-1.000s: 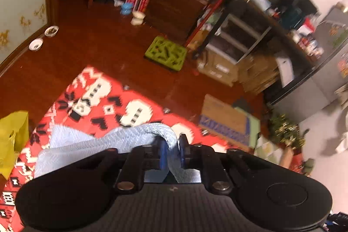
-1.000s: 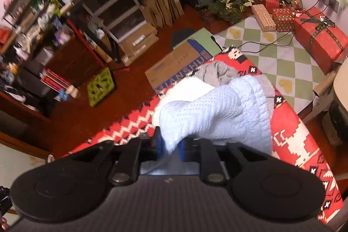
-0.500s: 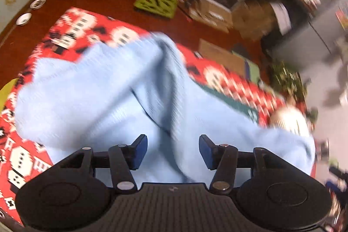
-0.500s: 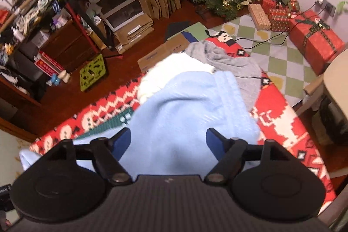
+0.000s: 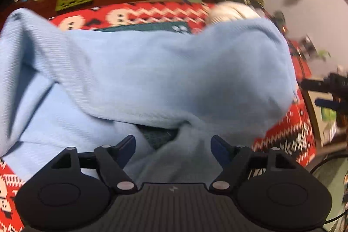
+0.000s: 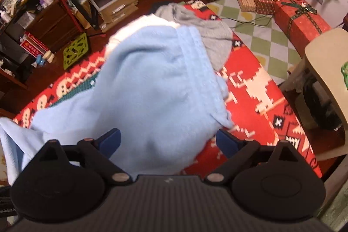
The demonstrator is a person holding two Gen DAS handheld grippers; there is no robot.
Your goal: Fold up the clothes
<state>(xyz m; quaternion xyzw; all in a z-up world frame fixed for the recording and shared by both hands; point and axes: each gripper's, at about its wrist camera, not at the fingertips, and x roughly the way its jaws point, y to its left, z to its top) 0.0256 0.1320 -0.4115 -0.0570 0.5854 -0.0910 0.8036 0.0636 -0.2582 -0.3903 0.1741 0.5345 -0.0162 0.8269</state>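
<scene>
A light blue knitted garment (image 5: 152, 71) lies rumpled over the red patterned blanket (image 5: 139, 12). My left gripper (image 5: 173, 148) hovers over its near edge, jaws still opening, pads clear of the cloth. In the right wrist view the same blue garment (image 6: 152, 84) spreads below my right gripper (image 6: 168, 141), whose jaws are also opening wide; cloth lies beneath them but nothing is pinched. A grey garment (image 6: 204, 29) and a white one (image 6: 139, 25) sit at the far end of the blanket (image 6: 256, 84).
Red wrapped gift boxes (image 6: 302, 16) and a checked rug (image 6: 267, 40) lie right of the blanket. A beige table (image 6: 326, 62) stands at the right edge. Shelves and cardboard boxes (image 6: 121, 8) line the back; a green mat (image 6: 76, 50) lies on the wooden floor.
Both grippers let go of the blue garment and their jaws spread wide. The garment dropped and spread over the blanket. Both hands sank; the left view swung right.
</scene>
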